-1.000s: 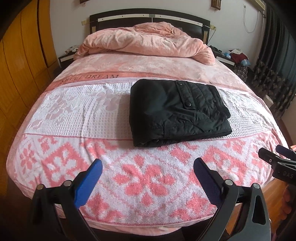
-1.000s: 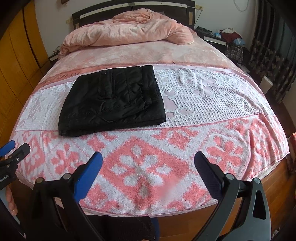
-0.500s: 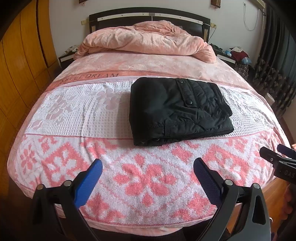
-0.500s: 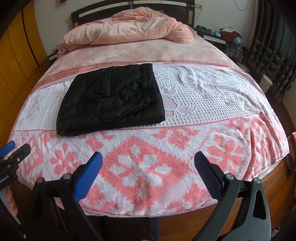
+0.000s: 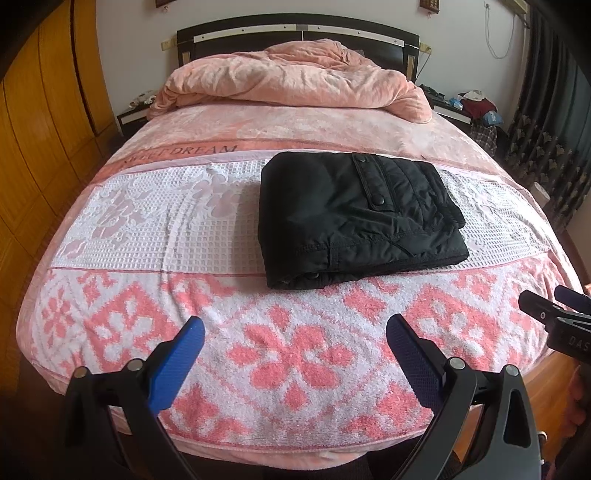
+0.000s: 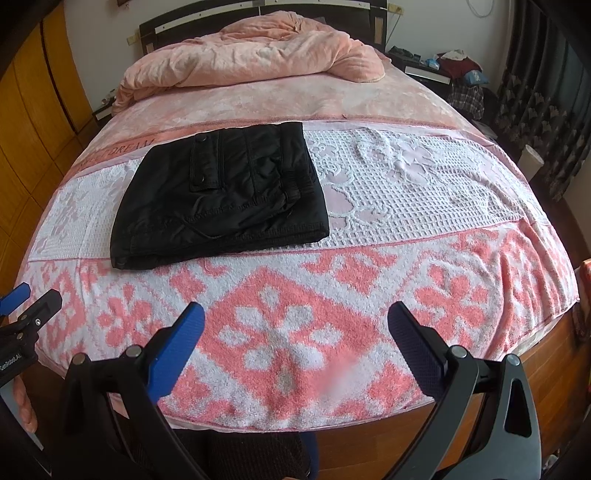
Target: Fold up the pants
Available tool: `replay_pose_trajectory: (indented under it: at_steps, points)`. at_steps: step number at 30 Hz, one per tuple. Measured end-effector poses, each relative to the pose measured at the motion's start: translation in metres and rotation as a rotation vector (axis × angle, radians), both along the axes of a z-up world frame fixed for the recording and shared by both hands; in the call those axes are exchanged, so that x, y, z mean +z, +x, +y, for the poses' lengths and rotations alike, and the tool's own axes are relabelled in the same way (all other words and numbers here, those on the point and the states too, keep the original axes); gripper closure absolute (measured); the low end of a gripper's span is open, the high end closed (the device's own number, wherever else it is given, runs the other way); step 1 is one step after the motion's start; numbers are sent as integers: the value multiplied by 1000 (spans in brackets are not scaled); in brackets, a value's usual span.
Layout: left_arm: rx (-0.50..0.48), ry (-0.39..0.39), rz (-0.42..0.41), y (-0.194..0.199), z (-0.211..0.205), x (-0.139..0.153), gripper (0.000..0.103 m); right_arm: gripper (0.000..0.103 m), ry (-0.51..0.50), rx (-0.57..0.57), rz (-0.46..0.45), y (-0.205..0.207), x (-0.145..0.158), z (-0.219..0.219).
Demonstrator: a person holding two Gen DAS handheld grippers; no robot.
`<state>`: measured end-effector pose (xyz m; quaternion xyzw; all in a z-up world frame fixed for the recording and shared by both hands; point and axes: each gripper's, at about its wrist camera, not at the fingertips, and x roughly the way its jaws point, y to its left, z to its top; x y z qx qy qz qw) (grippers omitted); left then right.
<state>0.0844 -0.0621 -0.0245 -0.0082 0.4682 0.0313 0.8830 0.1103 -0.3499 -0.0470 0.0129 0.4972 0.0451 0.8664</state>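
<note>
Black pants (image 5: 354, 218) lie folded into a compact rectangle on the pink and white bedspread (image 5: 155, 229), near the middle of the bed; they also show in the right wrist view (image 6: 221, 195). My left gripper (image 5: 295, 336) is open and empty, held back over the foot of the bed, well short of the pants. My right gripper (image 6: 295, 325) is open and empty too, also at the foot of the bed. The right gripper shows at the right edge of the left wrist view (image 5: 554, 314), and the left gripper at the left edge of the right wrist view (image 6: 26, 306).
A crumpled pink duvet (image 5: 295, 77) lies at the head of the bed against the dark headboard (image 5: 295, 31). Wooden wardrobes (image 5: 44, 110) line the left side. Nightstands with clutter (image 5: 472, 107) and dark curtains (image 5: 554, 129) stand at the right.
Both grippers have shifted slightly; the view has crept a little toward the bed. The pants have not moved and both grippers stay open.
</note>
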Motion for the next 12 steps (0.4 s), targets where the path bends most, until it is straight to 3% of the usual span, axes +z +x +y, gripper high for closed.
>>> replay_pose_trajectory:
  at_steps: [12]
  points:
    - [0, -2, 14, 1, 2, -2, 4, 4, 0, -1, 10, 0, -4, -1]
